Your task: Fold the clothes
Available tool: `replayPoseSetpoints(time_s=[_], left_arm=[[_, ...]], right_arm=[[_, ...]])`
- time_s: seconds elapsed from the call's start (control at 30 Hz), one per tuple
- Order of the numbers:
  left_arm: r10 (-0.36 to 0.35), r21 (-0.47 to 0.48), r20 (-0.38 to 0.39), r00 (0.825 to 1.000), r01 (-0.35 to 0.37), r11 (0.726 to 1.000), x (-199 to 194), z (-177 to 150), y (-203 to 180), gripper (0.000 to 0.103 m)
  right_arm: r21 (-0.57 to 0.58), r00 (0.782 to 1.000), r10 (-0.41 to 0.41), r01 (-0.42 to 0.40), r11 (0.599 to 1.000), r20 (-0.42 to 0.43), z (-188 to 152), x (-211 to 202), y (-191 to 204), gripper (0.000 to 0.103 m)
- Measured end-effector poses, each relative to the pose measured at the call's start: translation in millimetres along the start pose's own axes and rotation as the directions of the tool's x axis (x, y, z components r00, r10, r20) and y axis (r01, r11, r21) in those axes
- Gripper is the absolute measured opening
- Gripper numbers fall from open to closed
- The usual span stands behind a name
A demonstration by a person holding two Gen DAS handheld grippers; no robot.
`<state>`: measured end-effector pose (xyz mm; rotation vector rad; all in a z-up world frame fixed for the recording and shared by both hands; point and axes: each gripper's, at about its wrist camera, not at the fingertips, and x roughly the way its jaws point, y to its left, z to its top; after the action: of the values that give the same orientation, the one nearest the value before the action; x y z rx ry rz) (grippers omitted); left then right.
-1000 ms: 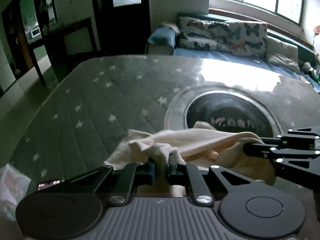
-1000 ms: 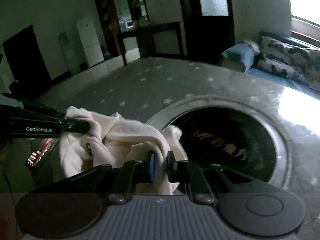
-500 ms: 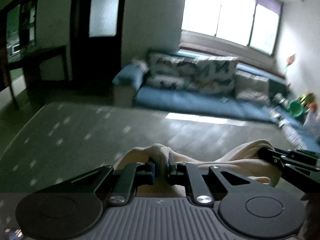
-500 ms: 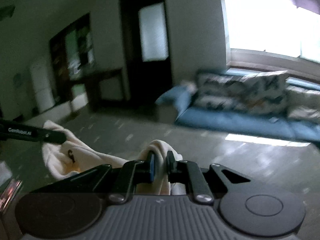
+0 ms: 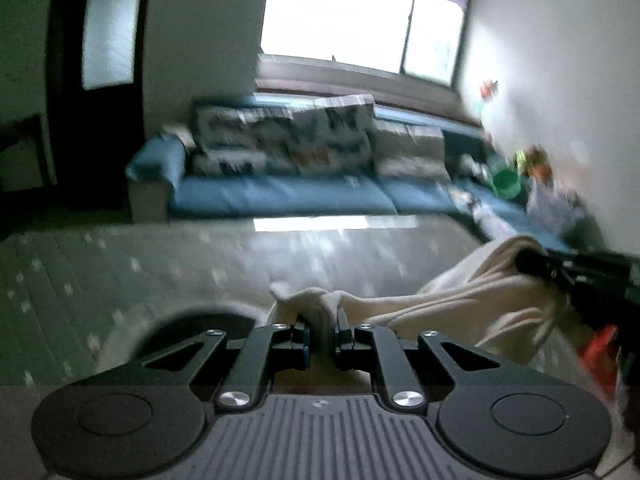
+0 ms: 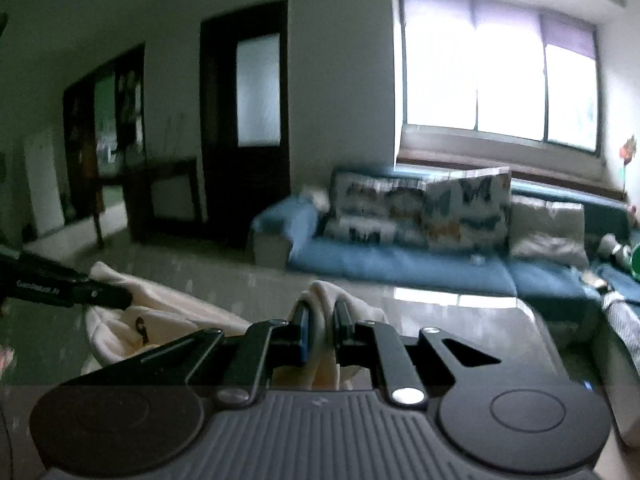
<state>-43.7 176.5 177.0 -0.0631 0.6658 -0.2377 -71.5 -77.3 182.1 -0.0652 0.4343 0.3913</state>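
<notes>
While both tongs were clenched, each one pinched a bunched fold of the same cream garment [image 5: 460,304]. The left gripper [image 5: 322,330] had its two black fingers pressed against a knot of cloth that bulged up between them, and the fabric ran from there to the right in a sagging band. At the far end of that band the right gripper [image 5: 532,265] bit into a raised hump of the cloth, its dark linkage reaching in from the right edge of the left wrist view.

From the right wrist view the right gripper [image 6: 322,330] likewise squeezed a rounded fold of the garment [image 6: 168,316], with a blue pad showing on its left finger. The left gripper [image 6: 120,300] came in from the left edge, its tip buried in the cloth, and a small dark mark showed on the fabric just below it. The garment hung between the two tools, lifted above the grey star-patterned table [image 5: 160,264], though whether its lower edge touched the surface could not be told.

Beyond the table stood a blue sofa [image 6: 400,264] with patterned cushions [image 6: 420,208], under a bright window [image 6: 496,80]. A dark door [image 6: 248,120] stood to the left of the sofa. Both views were blurred.
</notes>
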Motion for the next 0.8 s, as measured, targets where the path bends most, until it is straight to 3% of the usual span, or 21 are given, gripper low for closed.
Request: replayPoseSetpoints(time_s=[0.2,0.47,0.57,0.7,0.8], left_arm=[[-0.032,0.035,-0.137,0.99,0.037,0.999,1,-66,-10,0.015],[-0.004,0.109,-0.241,0.97,0.031,0.994,0,-125,-20,0.026],[0.026,0.158,-0.247,0.969,0.013,0.987,-8,-136,-27,0.029],[0.046,0.21,-0.238,0.97,0.005,0.978,-18,-146,-35,0.029],[0.027,0.237,-0.224,0.974,0.028,0.971,-22,-146,-43,0.029]], right_arm=[[0.006,0.983,0.073,-0.073,0.997,-0.166,-59,-25,7,0.011],[-0.023,0.935,0.084,-0.098,0.995,-0.345,-119,-39,26,0.019],[-0.03,0.929,0.065,-0.081,0.996,-0.365,-130,-44,24,0.023],[-0.047,0.942,0.039,-0.058,0.997,-0.335,-128,-55,19,0.024],[-0.054,0.944,0.082,-0.105,0.993,-0.319,-128,-58,23,0.024]])
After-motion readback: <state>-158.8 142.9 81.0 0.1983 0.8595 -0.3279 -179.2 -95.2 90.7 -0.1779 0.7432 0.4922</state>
